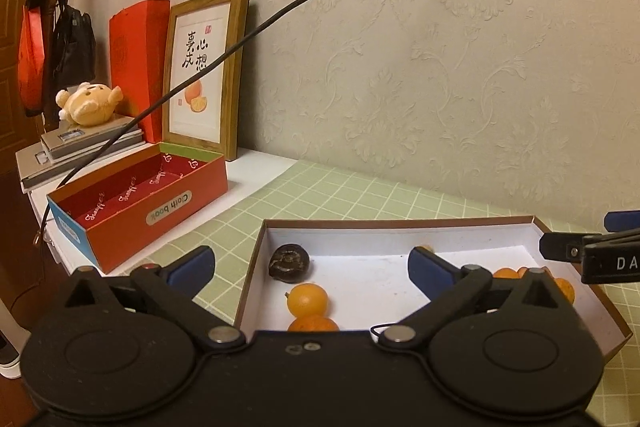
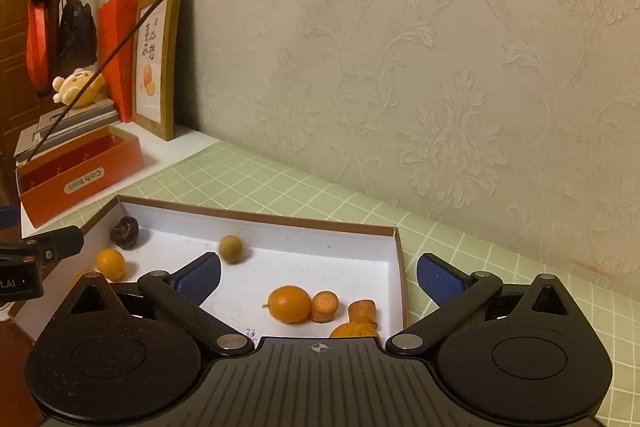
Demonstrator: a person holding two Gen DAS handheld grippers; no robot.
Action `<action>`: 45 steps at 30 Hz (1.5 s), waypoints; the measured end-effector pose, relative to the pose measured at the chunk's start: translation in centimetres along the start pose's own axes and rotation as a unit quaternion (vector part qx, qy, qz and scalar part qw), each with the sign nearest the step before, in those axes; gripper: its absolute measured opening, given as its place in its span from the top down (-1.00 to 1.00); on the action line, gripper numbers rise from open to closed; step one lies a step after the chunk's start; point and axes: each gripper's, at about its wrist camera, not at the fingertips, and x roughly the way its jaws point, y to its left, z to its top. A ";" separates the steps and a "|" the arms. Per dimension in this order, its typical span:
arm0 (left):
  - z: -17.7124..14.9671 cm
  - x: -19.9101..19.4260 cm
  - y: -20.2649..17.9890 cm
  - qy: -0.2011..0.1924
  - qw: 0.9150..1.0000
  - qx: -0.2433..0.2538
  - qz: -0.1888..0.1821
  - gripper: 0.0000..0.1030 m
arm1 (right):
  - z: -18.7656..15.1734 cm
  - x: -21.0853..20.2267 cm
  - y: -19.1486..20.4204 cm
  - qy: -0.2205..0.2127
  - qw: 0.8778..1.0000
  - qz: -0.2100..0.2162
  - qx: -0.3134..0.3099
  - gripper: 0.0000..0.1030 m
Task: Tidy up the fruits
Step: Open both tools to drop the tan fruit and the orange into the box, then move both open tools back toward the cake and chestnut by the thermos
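Note:
A shallow white box (image 1: pixel 384 227) (image 2: pixel 280 219) lies on the green checked mat. It holds a dark wrinkled fruit (image 1: pixel 289 262) (image 2: pixel 125 231), small orange fruits (image 1: pixel 307 301) (image 2: pixel 110 263), a larger kumquat (image 2: pixel 289 303), a brownish round fruit (image 2: pixel 231 248) and carrot pieces (image 2: pixel 325 306). My left gripper (image 1: pixel 312 267) is open and empty above the box's left end. My right gripper (image 2: pixel 318 279) is open and empty above the box's right part. An open red box (image 1: pixel 140 203) (image 2: pixel 80 171) stands to the left.
A framed picture (image 1: pixel 204 71) (image 2: pixel 156 63), a red folder (image 1: pixel 138 67), stacked books with a plush toy (image 1: pixel 90 103) stand behind the red box. A black cable (image 1: pixel 280 15) crosses the view. A coat rack (image 1: pixel 48 7) stands at far left. The wall is close behind.

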 end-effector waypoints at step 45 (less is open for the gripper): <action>0.0 -5.6 -22.5 -0.036 0.971 0.054 -0.229 -0.88 | -6.4 -17.9 -19.7 -0.021 0.974 -0.197 0.106 -1.00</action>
